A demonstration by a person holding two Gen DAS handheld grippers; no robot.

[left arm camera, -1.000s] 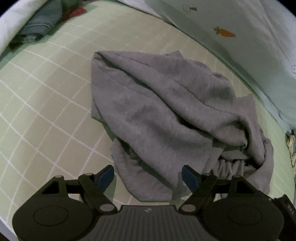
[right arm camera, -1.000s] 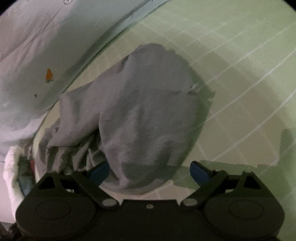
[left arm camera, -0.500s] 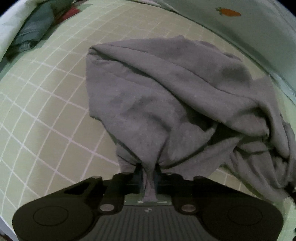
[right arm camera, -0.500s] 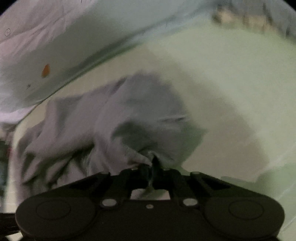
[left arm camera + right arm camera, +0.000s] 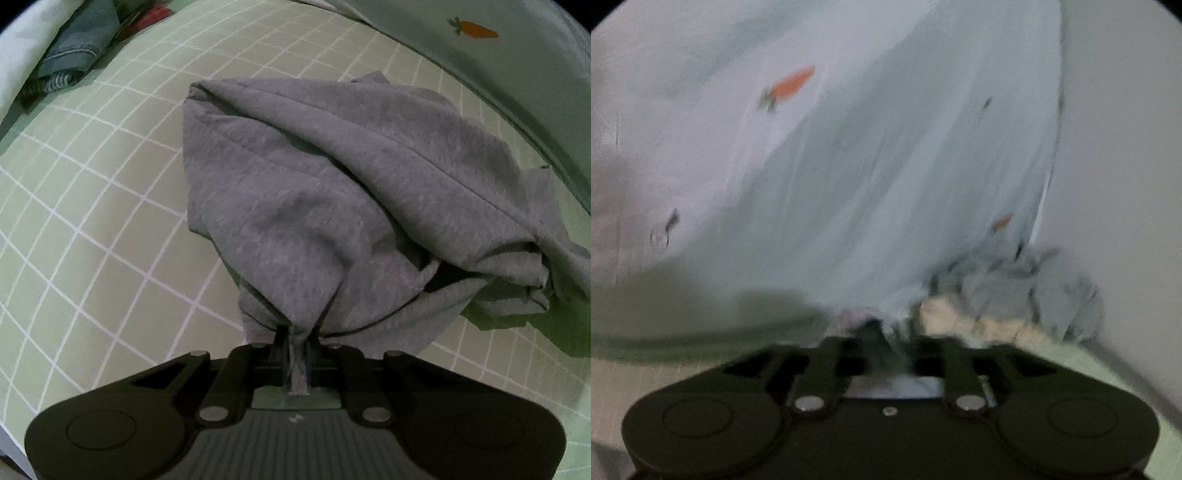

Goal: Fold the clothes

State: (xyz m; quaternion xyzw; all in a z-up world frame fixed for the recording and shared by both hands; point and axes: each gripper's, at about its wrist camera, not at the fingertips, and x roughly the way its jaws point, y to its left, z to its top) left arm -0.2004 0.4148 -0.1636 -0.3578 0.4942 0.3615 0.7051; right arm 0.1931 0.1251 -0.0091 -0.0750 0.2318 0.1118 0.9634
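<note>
A crumpled grey garment (image 5: 332, 206) lies on the green checked bed sheet (image 5: 92, 221). My left gripper (image 5: 295, 343) is shut on a pinched edge of it, and the cloth rises in a bunch from the jaws. In the blurred right wrist view my right gripper (image 5: 875, 332) is shut on a small bit of grey cloth (image 5: 857, 317); the rest of the garment is out of that view.
A pale blue quilt with orange carrots (image 5: 517, 55) runs along the far right of the bed and fills the right wrist view (image 5: 868, 166). Folded denim and striped clothes (image 5: 70, 55) lie at the far left. A beige and grey bundle (image 5: 1015, 306) sits by the wall.
Both grippers closed on edges of the grey garment and lifted it. The right gripper has swung up fast and now faces the quilt and the wall.
</note>
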